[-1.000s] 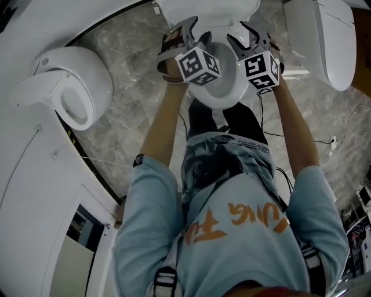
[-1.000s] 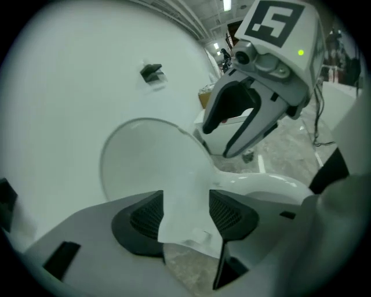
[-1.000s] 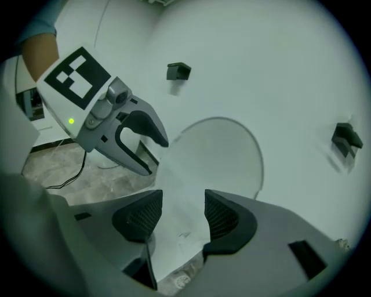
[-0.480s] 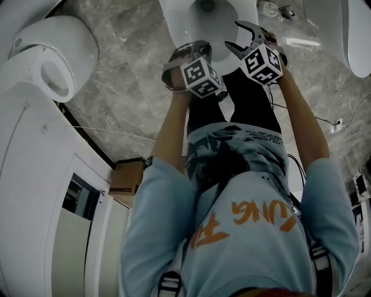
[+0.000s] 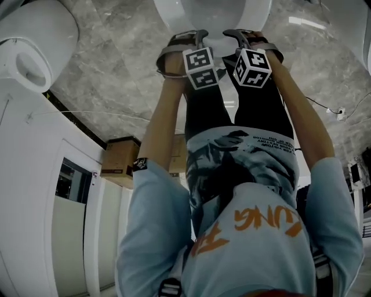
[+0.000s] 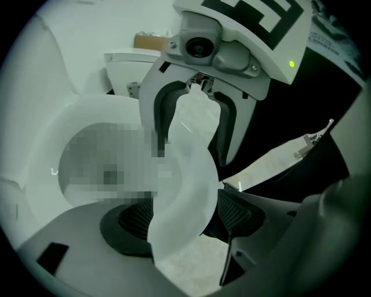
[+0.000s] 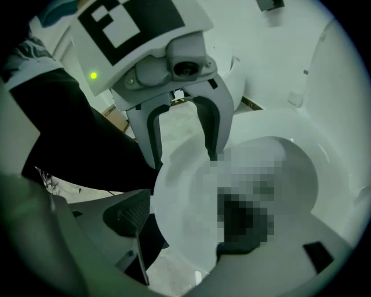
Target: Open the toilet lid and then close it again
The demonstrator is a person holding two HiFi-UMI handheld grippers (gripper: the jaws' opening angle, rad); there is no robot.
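Observation:
The white toilet (image 5: 211, 11) stands at the top of the head view, with its lid raised at the back (image 7: 324, 64). Its seat ring (image 6: 185, 174) lies down over the bowl. My left gripper (image 5: 186, 36) and right gripper (image 5: 250, 35) sit side by side at the seat's front edge, pointing steeply down. In the left gripper view my left gripper (image 6: 185, 223) straddles that front edge, its jaws opening with the rim between them. The right gripper (image 7: 185, 226) straddles the seat ring (image 7: 185, 191) the same way, jaws opening, one pad (image 7: 130, 214) standing clear of the rim.
A second white toilet (image 5: 29, 52) stands at the upper left on the grey marble floor (image 5: 116, 75). A cardboard box (image 5: 119, 159) sits by white wall panels (image 5: 52, 232). A thin cable (image 5: 324, 110) runs along the right. The person's black-trousered legs (image 5: 255, 110) stand just before the bowl.
Both grippers have sunk together from above the bowl down to its front edge. The white seat they held tilted up now lies flat. The left jaws closed briefly, then spread.

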